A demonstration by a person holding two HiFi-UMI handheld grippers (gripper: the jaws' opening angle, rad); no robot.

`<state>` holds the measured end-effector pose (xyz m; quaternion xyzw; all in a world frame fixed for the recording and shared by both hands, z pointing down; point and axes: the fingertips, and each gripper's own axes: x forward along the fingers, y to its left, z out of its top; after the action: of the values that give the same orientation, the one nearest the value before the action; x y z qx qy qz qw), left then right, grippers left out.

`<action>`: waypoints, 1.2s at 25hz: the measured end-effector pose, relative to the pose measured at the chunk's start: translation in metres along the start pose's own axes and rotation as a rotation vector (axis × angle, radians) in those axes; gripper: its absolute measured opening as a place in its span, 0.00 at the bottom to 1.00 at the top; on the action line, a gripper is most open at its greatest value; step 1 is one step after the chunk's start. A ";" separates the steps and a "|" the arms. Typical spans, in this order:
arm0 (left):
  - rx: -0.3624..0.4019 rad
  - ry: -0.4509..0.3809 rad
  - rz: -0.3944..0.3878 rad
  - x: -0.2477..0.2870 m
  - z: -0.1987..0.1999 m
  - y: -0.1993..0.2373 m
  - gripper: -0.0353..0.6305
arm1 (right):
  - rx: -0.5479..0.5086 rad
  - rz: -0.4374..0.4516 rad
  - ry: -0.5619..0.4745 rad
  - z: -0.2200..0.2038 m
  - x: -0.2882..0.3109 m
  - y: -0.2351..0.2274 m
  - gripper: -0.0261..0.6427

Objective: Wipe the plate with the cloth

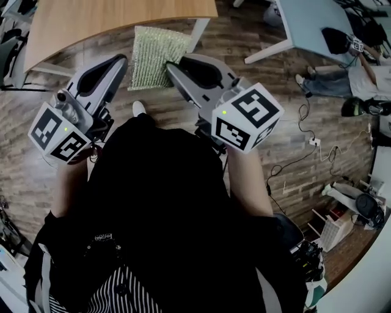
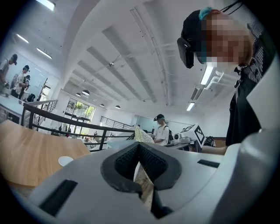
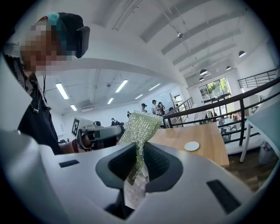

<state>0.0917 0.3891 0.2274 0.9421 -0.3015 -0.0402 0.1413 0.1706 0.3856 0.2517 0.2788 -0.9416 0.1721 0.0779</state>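
Between the right gripper's jaws a corner of the cloth is pinched: the green-and-white weave runs down between the dark pads and stands up above them in a crumpled flap. The left gripper has its jaws pressed together at the tips, and a speckled edge of the same cloth rises straight from where they meet, so it looks nipped there too; lower down a narrow slit between the pads shows floor.

From the head view the two grippers sit side by side, and the cloth is spread between their tips, the left gripper at its left edge and the right gripper at its right. It hangs over the wood-patterned floor, just in front of the wooden table. A small white disc lies on that table, well apart from cloth and jaws.
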 end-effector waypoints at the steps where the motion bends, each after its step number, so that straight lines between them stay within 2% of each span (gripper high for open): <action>1: -0.001 -0.003 -0.010 -0.001 0.003 0.010 0.04 | -0.005 -0.010 -0.001 0.004 0.009 -0.001 0.10; 7: 0.016 0.002 -0.063 -0.016 0.033 0.059 0.04 | -0.012 -0.062 0.006 0.035 0.058 0.005 0.10; 17: -0.012 0.038 -0.118 -0.043 0.038 0.136 0.04 | 0.013 -0.099 0.036 0.050 0.143 -0.001 0.10; 24: -0.045 0.038 -0.101 -0.056 0.047 0.192 0.04 | 0.014 -0.090 0.065 0.066 0.197 -0.007 0.10; 30: -0.071 0.015 -0.074 -0.074 0.040 0.219 0.04 | -0.003 -0.065 0.096 0.065 0.231 -0.007 0.10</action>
<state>-0.0971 0.2522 0.2522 0.9473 -0.2635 -0.0489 0.1754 -0.0210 0.2407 0.2490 0.3008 -0.9274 0.1812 0.1288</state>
